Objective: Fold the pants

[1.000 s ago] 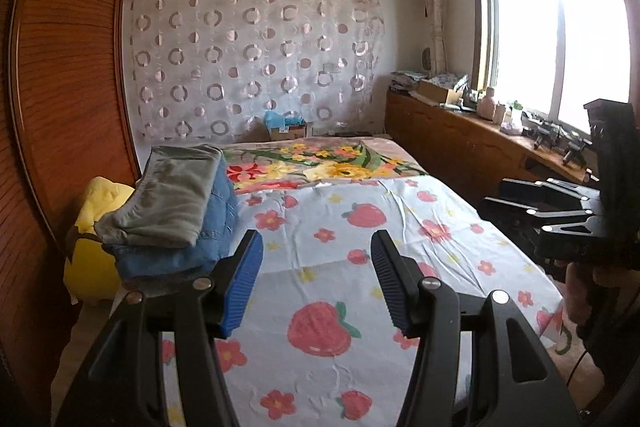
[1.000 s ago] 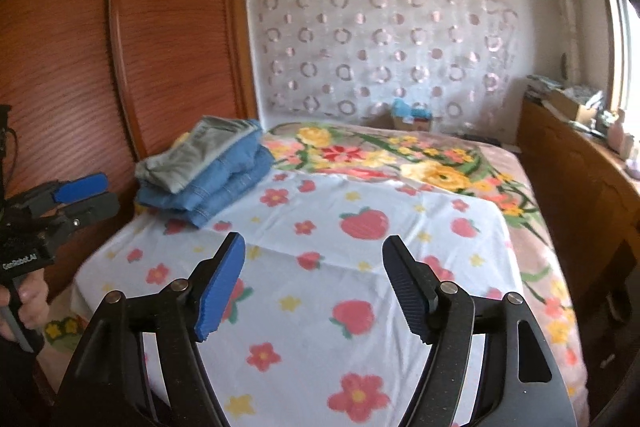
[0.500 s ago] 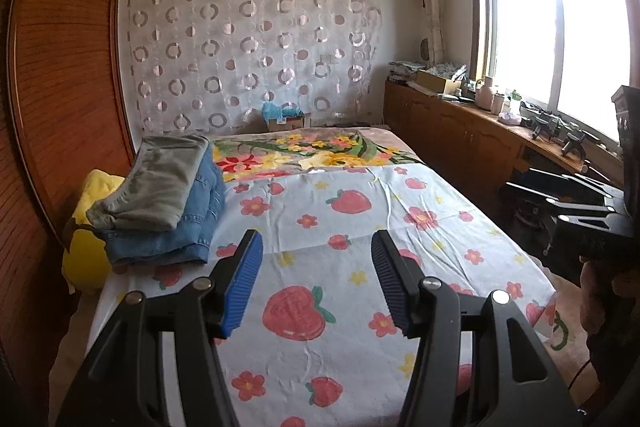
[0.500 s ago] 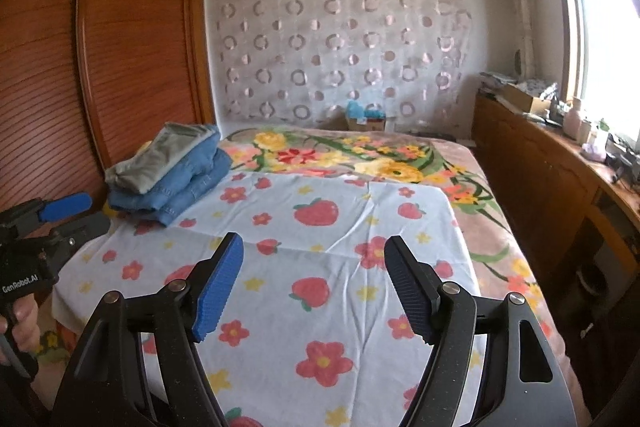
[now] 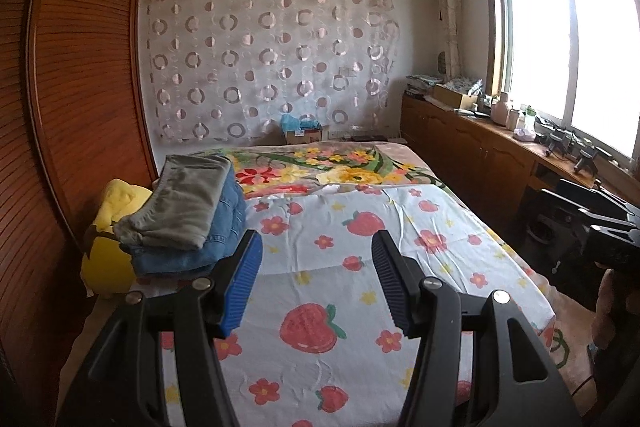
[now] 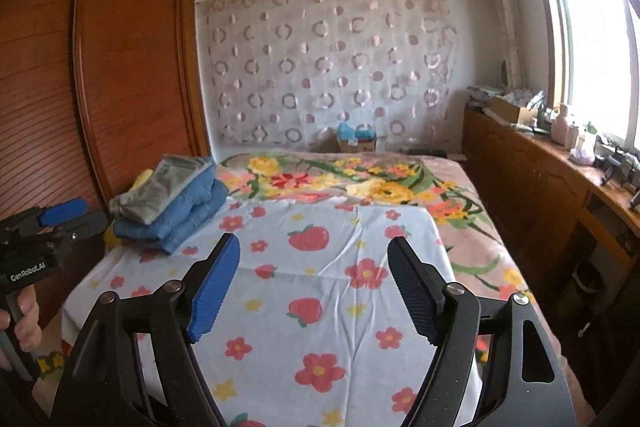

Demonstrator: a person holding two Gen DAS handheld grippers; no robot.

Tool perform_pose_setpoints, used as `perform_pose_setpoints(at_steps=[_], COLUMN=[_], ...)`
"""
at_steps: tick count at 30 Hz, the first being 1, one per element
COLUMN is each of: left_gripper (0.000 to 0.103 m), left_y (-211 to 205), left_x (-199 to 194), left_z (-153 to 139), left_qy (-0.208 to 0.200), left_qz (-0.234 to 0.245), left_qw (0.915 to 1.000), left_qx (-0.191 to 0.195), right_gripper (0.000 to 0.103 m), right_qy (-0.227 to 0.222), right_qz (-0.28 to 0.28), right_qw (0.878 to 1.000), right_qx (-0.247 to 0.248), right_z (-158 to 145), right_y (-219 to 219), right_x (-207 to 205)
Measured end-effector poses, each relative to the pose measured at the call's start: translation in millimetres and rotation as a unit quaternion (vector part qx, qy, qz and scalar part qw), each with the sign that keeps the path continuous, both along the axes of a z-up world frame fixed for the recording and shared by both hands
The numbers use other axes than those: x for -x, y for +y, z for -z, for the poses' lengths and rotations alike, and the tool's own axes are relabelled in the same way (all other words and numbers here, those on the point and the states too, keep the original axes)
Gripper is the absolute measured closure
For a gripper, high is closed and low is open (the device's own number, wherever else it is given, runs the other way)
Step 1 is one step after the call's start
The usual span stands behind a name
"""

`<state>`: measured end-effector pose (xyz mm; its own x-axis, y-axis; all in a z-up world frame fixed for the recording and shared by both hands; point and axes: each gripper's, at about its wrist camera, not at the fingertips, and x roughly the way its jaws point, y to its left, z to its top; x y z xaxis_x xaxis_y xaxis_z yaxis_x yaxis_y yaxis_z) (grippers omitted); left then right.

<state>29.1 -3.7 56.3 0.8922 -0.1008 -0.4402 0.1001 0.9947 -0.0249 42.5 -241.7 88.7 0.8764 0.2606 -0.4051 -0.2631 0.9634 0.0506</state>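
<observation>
**Left wrist view: both claws empty, pants stacked at the bed's edge**

Left wrist view has the left claw [image 5: 316,279] released over the strawberry sheet [image 5: 340,291], nothing between its ribbed blue pads. From the right wrist view, the right claw [image 6: 314,285] is opening wider, also with nothing between its jaws.

The folded pants [image 5: 184,215] sit at middle left of the frame — a soft grey pair squared off on top of thicker blue denim, the stack resting at the bed's [image 6: 460,211] left side, beside a yellow plush cushion [image 5: 110,227]. I'd guess they were put there to keep the middle free as a folding area. The sheet is thin, faintly creased cotton laid over a fuzzier floral blanket. No unfolded pair shows on the bed, so the folding looks finished.
</observation>
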Motion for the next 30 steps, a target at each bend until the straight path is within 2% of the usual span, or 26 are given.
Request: perform_pose_setpoints(at_steps=[8, 30], left_gripper=[0.046, 0.046], left_y=[7.0, 7.2], left_x=[8.1, 10.1], left_z=[-8.4, -8.8], left_qy=[-0.012, -0.012], left_qz=[-0.009, -0.009], left_qw=[0.9999, 0.9999], left_qx=[-0.007, -0.007], right_gripper=[0.023, 0.023], right_qy=[-0.016, -0.015], right_qz=[0.005, 0.007], right_qw=[1.000, 1.000], right_qx=[-0.004, -0.003], right_z=[-6.5, -6.2], right_y=[-0.4, 1.5], right_x=[7.5, 7.5])
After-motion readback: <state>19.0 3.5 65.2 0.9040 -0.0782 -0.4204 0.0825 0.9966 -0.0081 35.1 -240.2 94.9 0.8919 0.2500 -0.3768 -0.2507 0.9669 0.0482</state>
